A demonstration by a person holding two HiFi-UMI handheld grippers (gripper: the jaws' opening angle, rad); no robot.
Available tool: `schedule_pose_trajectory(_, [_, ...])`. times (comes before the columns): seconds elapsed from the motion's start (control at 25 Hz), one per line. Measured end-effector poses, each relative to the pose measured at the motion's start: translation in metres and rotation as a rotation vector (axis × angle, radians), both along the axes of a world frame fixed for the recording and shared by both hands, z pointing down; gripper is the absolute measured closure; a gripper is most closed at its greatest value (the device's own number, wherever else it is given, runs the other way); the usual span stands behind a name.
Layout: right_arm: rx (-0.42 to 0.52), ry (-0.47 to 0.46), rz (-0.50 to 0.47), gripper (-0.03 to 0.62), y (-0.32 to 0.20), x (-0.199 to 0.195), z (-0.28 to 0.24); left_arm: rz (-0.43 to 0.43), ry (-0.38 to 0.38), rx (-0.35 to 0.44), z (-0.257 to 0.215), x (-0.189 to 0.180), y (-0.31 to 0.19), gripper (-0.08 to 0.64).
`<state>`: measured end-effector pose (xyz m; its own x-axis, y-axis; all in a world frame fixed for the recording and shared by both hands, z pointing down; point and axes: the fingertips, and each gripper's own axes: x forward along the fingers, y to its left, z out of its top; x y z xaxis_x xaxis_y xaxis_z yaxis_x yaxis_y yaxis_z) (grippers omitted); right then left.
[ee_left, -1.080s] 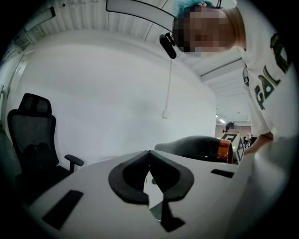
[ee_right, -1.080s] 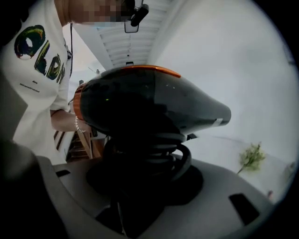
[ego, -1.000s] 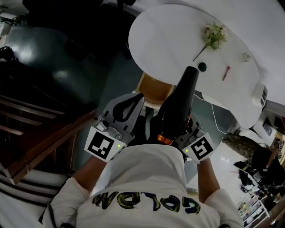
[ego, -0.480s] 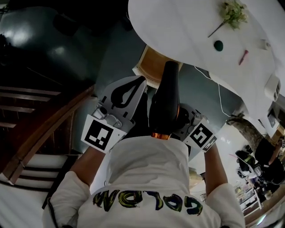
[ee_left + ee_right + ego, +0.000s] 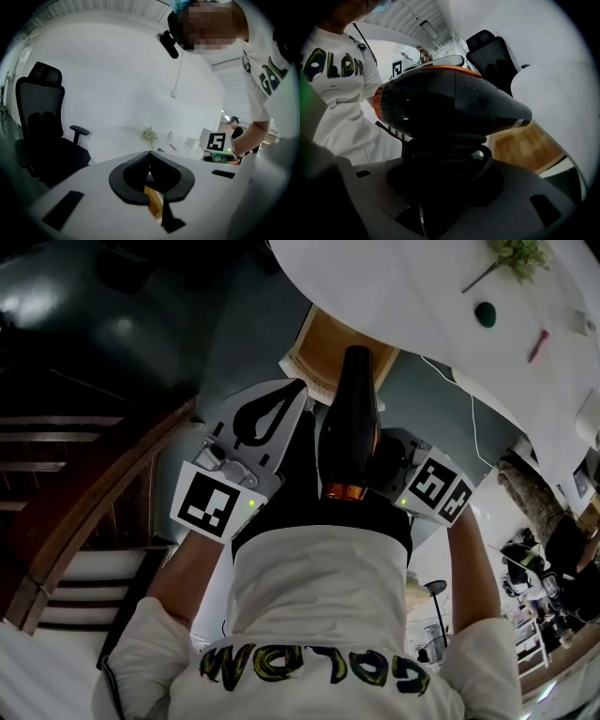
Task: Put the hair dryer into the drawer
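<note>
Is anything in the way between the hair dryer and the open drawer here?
Nothing visible. The hair dryer, gripped by the right gripper, points nozzle-first at the open drawer, whose visible wooden inside looks bare. The left gripper sits beside it, off that line. The white table overhangs the drawer's far part.

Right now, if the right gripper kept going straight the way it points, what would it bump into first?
Probably the open wooden drawer. The hair dryer held in the right gripper leads, its nozzle aimed there. Depth is hard to judge.
</note>
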<state>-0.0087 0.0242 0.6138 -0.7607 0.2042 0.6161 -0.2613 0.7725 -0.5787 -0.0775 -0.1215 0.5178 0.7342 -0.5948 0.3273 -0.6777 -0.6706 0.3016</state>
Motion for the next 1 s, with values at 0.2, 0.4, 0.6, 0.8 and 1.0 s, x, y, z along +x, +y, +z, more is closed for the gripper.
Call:
schedule_pose_trajectory(0.2, [-0.059, 0.064, -0.047, 0.357, -0.010, 0.007, 0.036, 0.034, -0.002, -0.041, 0.034, 0.009, 0.000, 0.548])
schedule_pose_trajectory(0.4, [-0.100, 0.116, -0.065, 0.357, -0.023, 0.011, 0.068, 0.061, -0.015, -0.073, 0.065, 0.017, -0.001, 0.548])
schedule_pose_trajectory(0.6, [-0.117, 0.155, -0.068, 0.357, -0.036, 0.018, 0.095, 0.057, -0.041, -0.103, 0.093, 0.023, -0.007, 0.548])
schedule_pose_trajectory(0.8, [-0.103, 0.199, -0.052, 0.357, -0.052, 0.013, 0.109, 0.069, -0.066, -0.099, 0.107, 0.015, -0.009, 0.548])
schedule_pose_trajectory(1.0, [-0.086, 0.250, -0.062, 0.357, -0.063, 0.012, 0.127, 0.073, -0.081, -0.103, 0.124, 0.011, -0.014, 0.548])
